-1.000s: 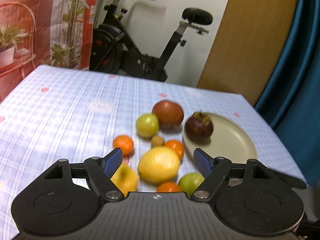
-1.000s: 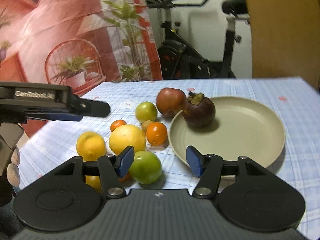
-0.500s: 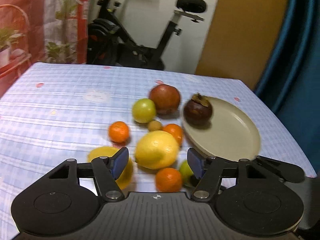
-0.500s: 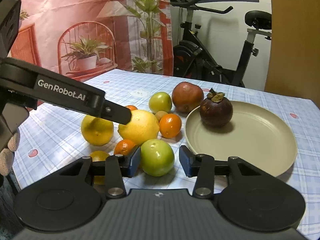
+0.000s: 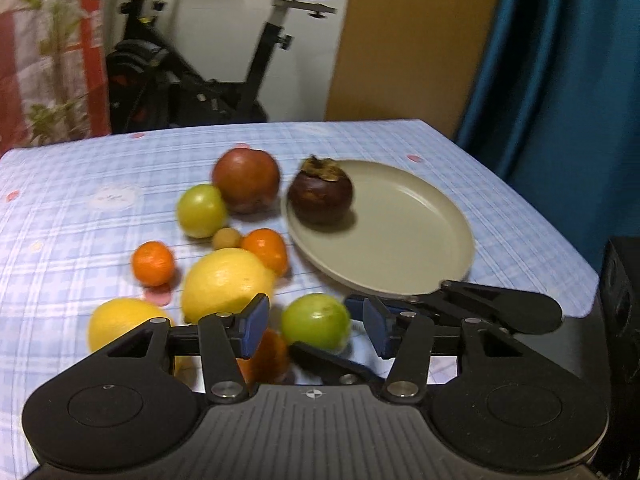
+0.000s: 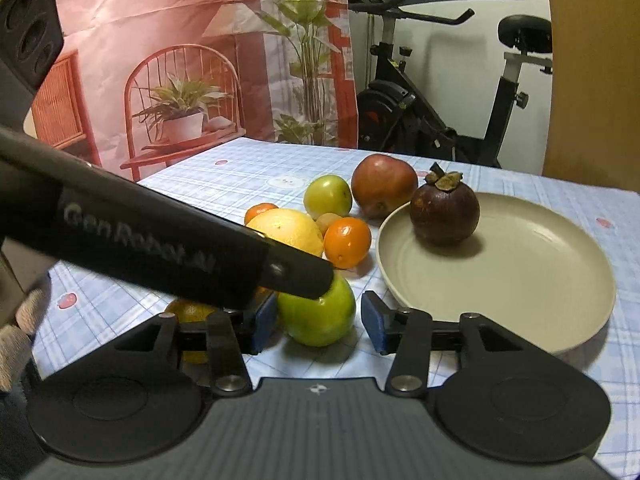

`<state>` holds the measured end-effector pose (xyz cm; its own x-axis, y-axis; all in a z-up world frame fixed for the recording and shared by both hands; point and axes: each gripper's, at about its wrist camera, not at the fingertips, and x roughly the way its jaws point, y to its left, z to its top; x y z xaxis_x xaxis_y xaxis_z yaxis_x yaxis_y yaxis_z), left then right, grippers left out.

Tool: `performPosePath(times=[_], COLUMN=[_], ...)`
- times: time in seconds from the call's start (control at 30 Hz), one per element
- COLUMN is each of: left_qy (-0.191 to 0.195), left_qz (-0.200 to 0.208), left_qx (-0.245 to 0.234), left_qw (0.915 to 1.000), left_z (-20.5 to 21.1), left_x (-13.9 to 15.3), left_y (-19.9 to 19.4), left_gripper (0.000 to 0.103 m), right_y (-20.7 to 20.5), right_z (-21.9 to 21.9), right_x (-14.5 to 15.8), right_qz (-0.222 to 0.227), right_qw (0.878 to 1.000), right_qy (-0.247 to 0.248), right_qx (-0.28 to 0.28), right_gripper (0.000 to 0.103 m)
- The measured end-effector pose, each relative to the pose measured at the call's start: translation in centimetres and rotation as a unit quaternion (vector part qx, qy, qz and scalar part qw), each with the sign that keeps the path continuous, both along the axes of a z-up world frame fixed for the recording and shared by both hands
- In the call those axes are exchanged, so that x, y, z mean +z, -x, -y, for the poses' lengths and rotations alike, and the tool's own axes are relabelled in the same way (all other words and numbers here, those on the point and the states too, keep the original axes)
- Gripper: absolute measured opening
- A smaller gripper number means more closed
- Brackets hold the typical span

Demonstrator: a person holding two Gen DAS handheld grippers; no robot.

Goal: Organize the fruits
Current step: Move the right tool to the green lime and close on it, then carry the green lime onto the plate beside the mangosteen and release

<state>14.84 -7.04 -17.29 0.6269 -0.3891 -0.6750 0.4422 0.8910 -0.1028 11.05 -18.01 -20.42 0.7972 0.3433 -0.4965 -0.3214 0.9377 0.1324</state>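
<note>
A beige plate holds one dark mangosteen at its left rim. Loose fruit lies left of it: a red apple, a green fruit, small oranges, lemons. My right gripper is open with its blue pads around a green lime, not touching it. My left gripper is open above the same lime; its finger crosses the right wrist view.
The table wears a blue checked cloth; its right edge runs close behind the plate. An exercise bike and a blue curtain stand beyond the table. A gloved hand shows at the left.
Both grippers have moved forward and down toward the green lime. The right gripper's pads now flank it, and the left gripper has swung right over it.
</note>
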Motion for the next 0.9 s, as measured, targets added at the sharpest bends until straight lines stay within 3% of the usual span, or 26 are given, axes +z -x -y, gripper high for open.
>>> performPosePath(times=[0.3, 0.47, 0.6, 0.73, 0.9], left_qy=[-0.014, -0.029, -0.025, -0.01, -0.011], left_qz=[-0.01, -0.014, -0.016, -0.021, 0.005], left_qx=[-0.001, -0.01, -0.004, 0.0, -0.013], left_qw=[0.9998, 0.9994, 0.9996, 0.9997, 0.9998], left_z=[0.7, 1.5, 1.1, 0.7, 1.4], left_x=[-1.1, -1.6, -1.5, -1.4, 0.1], left_y=[-0.9, -1.4, -1.3, -1.3, -0.8], left_gripper=[0.055, 0.054, 0.047, 0.047, 0.047], right_y=[-0.4, -0.8, -0.7, -0.4, 0.4], right_z=[0.4, 1.0, 1.0, 1.1, 1.5], right_x=[-0.1, -0.3, -0.3, -0.1, 0.8], right_qz=[-0.016, -0.033, -0.029, -0.025, 0.0], right_qw=[1.0, 0.999, 0.999, 0.999, 0.999], right_qy=[-0.019, -0.035, -0.039, -0.038, -0.05], right_qx=[0.003, -0.002, 0.006, 0.009, -0.009], right_gripper=[0.049, 0.055, 0.048, 0.048, 0.048])
